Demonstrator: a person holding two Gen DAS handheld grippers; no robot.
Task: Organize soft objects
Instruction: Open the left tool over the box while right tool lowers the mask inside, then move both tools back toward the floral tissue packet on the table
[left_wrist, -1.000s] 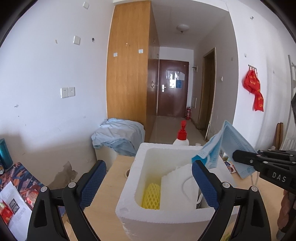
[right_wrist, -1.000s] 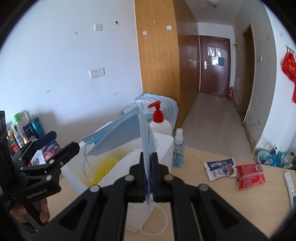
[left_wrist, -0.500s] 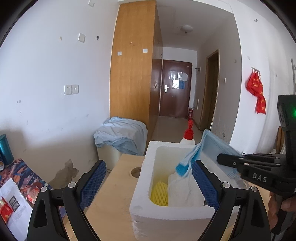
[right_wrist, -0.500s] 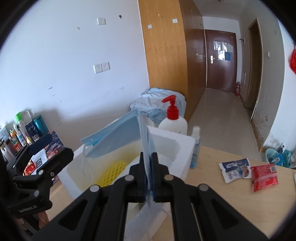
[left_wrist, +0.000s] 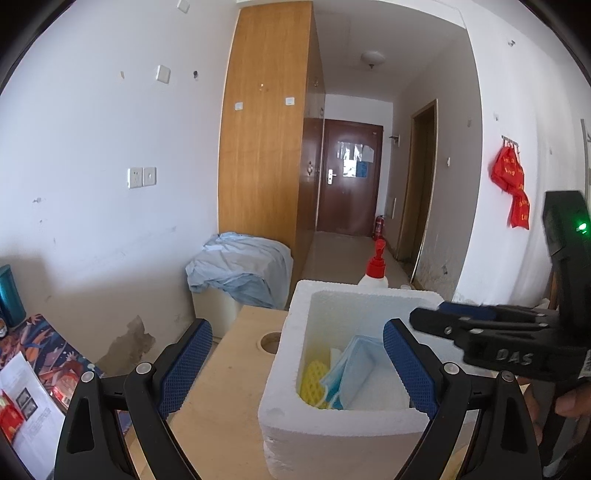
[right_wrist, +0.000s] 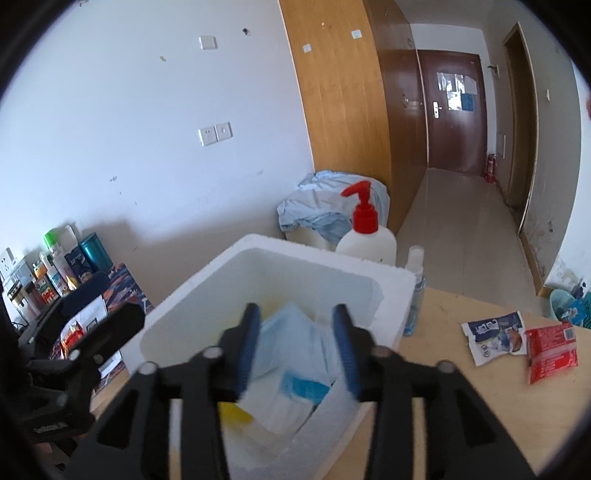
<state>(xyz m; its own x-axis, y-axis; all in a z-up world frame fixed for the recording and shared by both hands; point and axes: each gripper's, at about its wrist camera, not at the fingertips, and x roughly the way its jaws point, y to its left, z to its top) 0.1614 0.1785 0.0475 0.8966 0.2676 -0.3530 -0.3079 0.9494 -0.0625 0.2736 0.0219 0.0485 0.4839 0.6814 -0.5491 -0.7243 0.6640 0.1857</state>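
Note:
A blue face mask (left_wrist: 354, 369) lies loose in the white foam box (left_wrist: 332, 291), on white foam sheets (left_wrist: 380, 391) and beside a yellow foam net (left_wrist: 314, 376). My right gripper (right_wrist: 295, 347) hovers over the box (right_wrist: 207, 291) with its jaws opening. The mask (right_wrist: 291, 332) shows below and between its fingers, untouched by the pads. My left gripper (left_wrist: 297, 365) stands open and empty at the box's near side. From the left wrist view the right gripper (left_wrist: 432, 314) reaches in over the box's right rim.
A red-pump lotion bottle (right_wrist: 367, 236) and a small spray bottle (right_wrist: 415, 291) stand behind the box. A white-blue packet (right_wrist: 495, 336) and a red packet (right_wrist: 550, 347) lie on the wooden table to the right. Bottles and magazines (right_wrist: 55, 280) crowd the left.
The right gripper, shut on the mask above the box before, has opened. The mask has dropped into the box. The left gripper stays open as before.

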